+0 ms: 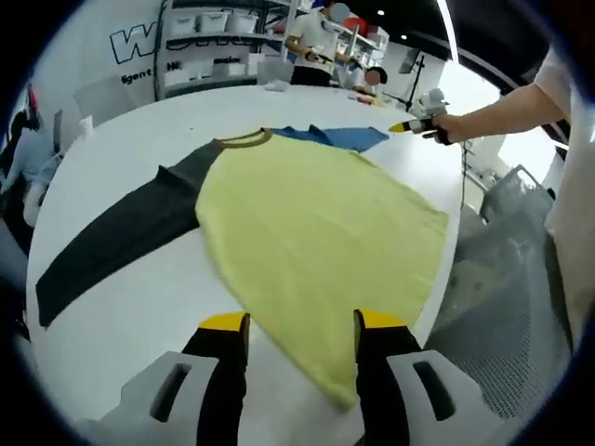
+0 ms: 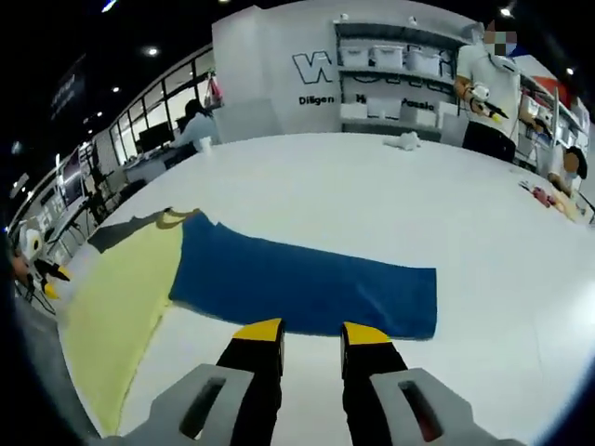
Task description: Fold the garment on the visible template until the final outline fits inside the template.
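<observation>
A: Where does the garment (image 1: 316, 232) lie?

B: Spread flat on the white table (image 1: 139, 307): yellow body in the middle, a dark grey sleeve (image 1: 121, 237) stretched out one way from it and a blue sleeve (image 2: 307, 283) the other way, with the brownish collar (image 1: 244, 139) at the body's far end in the left gripper view.

A: And the grippers?

B: The left gripper (image 1: 302, 325) hangs at the body's hem, jaws parted with cloth showing between the yellow tips; I can't tell whether they touch it. It holds nothing. The right gripper (image 2: 302, 333) sits just off the long edge of the blue sleeve, jaws a little apart, also empty.

A: The template?

B: I can't make one out; it may lie under the cloth.

A: So what matters for the fold?

B: I'd say folding is not yet begun. Pinch one layer near the blue cuff (image 2: 423, 302), lift low, carry it across the yellow body and lay it flat without dragging the body. Then the grey sleeve likewise.

A: Beyond the garment?

B: A person (image 2: 488, 88) stands by shelves (image 2: 390, 65) past the table's far side.
</observation>
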`<control>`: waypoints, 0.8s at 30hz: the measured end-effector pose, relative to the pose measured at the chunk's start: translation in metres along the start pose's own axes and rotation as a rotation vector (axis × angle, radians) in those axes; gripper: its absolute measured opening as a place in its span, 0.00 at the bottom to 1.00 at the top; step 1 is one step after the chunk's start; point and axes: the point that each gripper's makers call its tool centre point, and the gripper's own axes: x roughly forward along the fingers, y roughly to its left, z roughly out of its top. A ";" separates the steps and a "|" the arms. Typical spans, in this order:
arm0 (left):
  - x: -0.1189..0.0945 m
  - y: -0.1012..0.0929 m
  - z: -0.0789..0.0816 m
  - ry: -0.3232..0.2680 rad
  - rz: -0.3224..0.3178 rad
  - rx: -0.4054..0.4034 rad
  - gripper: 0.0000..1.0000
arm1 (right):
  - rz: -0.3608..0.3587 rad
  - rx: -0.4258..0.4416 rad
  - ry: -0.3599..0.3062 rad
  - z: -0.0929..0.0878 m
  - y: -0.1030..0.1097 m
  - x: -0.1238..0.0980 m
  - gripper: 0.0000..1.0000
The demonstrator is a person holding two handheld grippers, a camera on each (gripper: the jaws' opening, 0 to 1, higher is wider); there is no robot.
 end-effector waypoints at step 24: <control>0.003 0.008 0.001 0.013 0.049 -0.037 0.45 | -0.212 0.135 0.107 -0.028 -0.082 0.014 0.17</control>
